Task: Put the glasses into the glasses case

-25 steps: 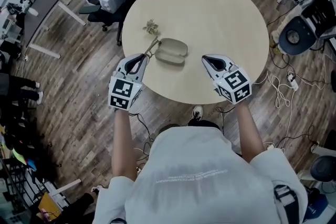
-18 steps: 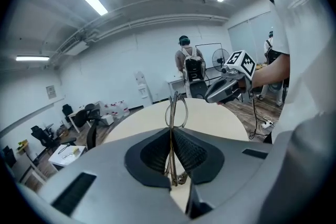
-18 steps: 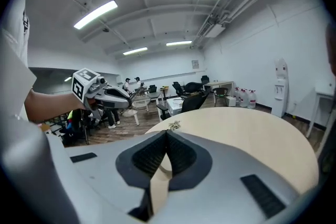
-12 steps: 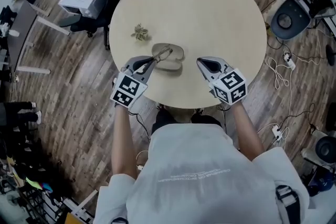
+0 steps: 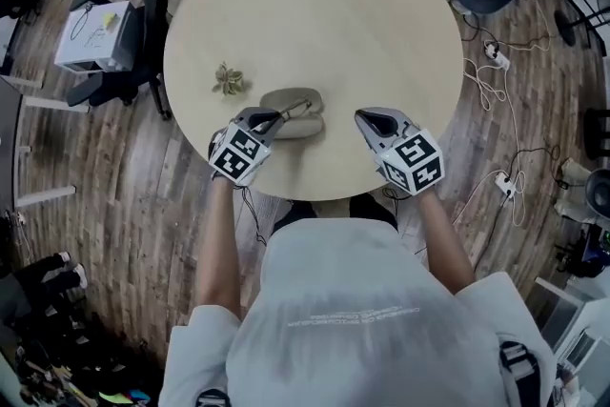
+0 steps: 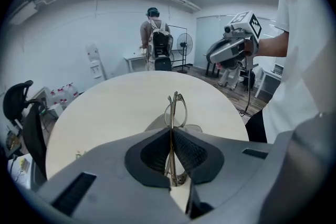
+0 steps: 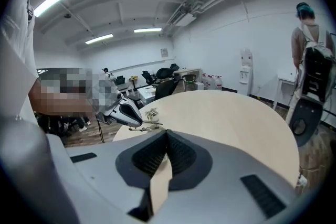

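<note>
The thin metal-framed glasses [image 6: 176,113] are folded and pinched between the jaws of my left gripper [image 5: 270,118], their lenses sticking out ahead of the tips [image 5: 296,107]. They hang just over the open grey-beige glasses case [image 5: 292,111], which lies on the round table near its front edge. In the left gripper view the case [image 6: 195,128] shows only as a pale edge behind the lenses. My right gripper [image 5: 372,121] floats to the right of the case, shut, with nothing in it [image 7: 165,136].
A small dried plant sprig [image 5: 229,80] lies on the round beige table [image 5: 324,5] left of the case. Office chairs [image 5: 114,24] and cables [image 5: 486,71] ring the table on the wood floor. A person with a backpack [image 6: 156,44] stands far off.
My left gripper has carried the glasses rightward until they are over the case. The head camera has shifted, so the table sits lower and closer. The right gripper held its place.
</note>
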